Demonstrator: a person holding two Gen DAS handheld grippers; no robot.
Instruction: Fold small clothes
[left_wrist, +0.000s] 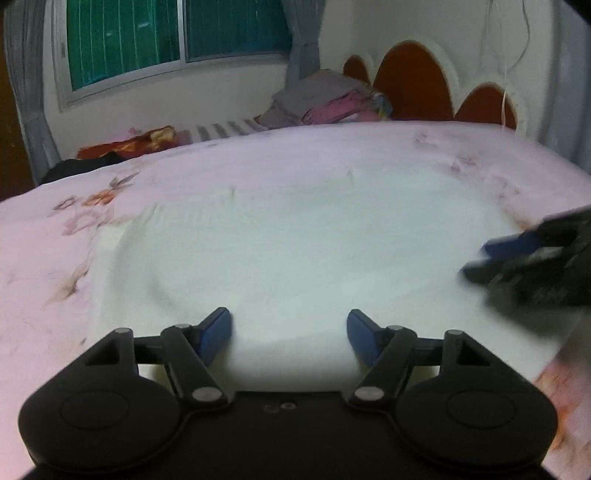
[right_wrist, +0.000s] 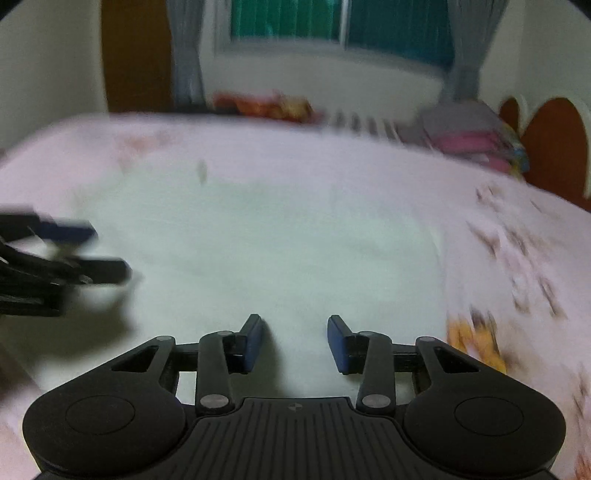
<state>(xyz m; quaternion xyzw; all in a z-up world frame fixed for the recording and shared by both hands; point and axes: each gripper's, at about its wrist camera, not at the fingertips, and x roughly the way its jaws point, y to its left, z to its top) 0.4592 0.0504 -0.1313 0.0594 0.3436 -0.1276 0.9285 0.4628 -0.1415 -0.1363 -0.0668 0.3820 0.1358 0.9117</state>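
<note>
A white garment lies spread flat on the bed, which carries a pink floral sheet. The garment occupies the middle of the bed surface in both wrist views; its left edge shows a raised fold line in the left wrist view.

The left gripper is positioned over the near edge of the garment. Its blue pads stand wide apart with only cloth visible between them; nothing is clamped.

The right gripper sits over the near part of the same garment, jaws likewise parted and holding nothing. Its view is blurred.

Each gripper appears at the side of the other's view, low over the garment.

At the far end of the bed, a pile of folded clothes rests near the headboard. A window with grey curtains is behind.
</note>
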